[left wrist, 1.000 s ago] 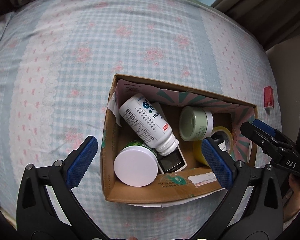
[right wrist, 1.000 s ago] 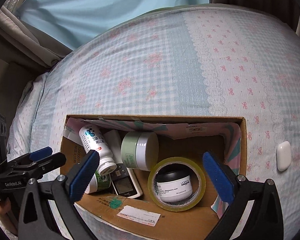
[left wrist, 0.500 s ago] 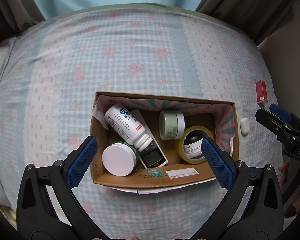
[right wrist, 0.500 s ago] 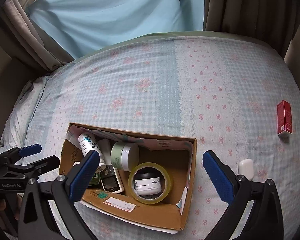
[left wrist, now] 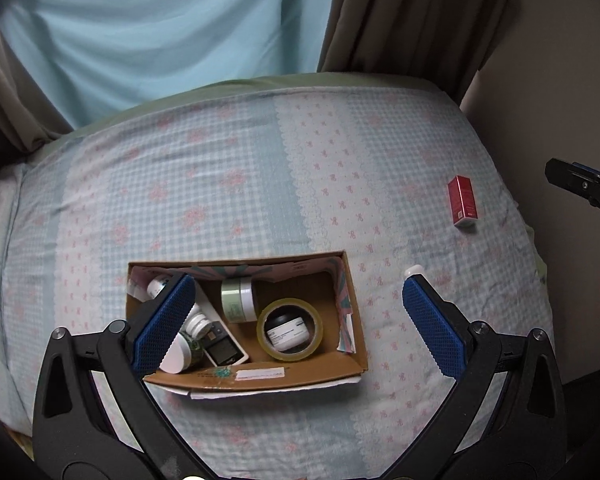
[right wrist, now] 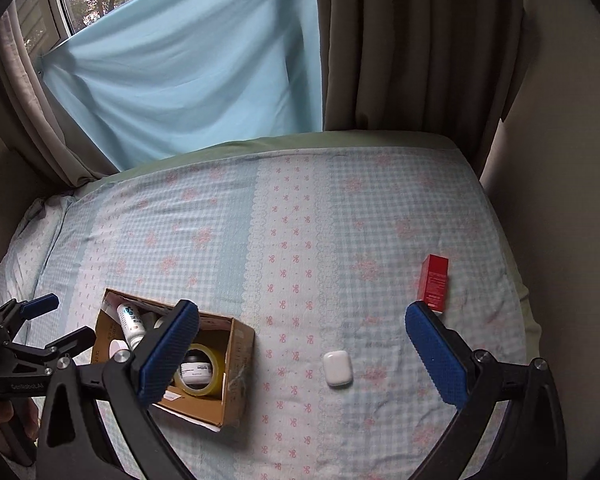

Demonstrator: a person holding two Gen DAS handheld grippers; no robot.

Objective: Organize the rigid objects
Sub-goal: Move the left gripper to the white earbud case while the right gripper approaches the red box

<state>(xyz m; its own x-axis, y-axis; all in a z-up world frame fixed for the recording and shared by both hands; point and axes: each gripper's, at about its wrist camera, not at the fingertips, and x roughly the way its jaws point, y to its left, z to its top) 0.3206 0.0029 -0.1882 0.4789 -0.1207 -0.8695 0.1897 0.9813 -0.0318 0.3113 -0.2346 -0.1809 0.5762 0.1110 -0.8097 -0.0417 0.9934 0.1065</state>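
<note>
Hovering high over the bed, both tools are empty and spread wide: the left gripper point(left wrist: 294, 320) hangs above the cardboard box point(left wrist: 260, 376), and the right gripper point(right wrist: 300, 344) frames the bare sheet to the box's right. Nearest between the right gripper's fingers lies the white earbud case point(right wrist: 337, 367), flat on the checked bedspread point(right wrist: 260, 208), apart from the box. It looks like the next thing to collect, since it lies loose outside. To do that well, I would lower the right gripper straight down over the case, turn the wrist so the blue pads meet its two long flat sides, and close gently, because the rounded shell could slip and the soft mattress will give under pressure. Then carry it to the open patch of box floor beside the tape.

Counting, near to far: one box, holding one yellow tape roll point(left wrist: 290, 329) with one dark jar point(left wrist: 288, 330) standing inside its ring, one pale green jar point(left wrist: 239, 300) on its side, one dark handheld device point(left wrist: 224, 345), one white-lidded tub point(left wrist: 176, 356) and one white bottle point(right wrist: 131, 322) partly hidden by the left finger. Outside the box are two things: the one earbud case and, farther toward the right edge of the bed, one red carton point(right wrist: 433, 282). Beyond stand one blue curtain point(right wrist: 188, 68) and brown drapes point(right wrist: 412, 48).
</note>
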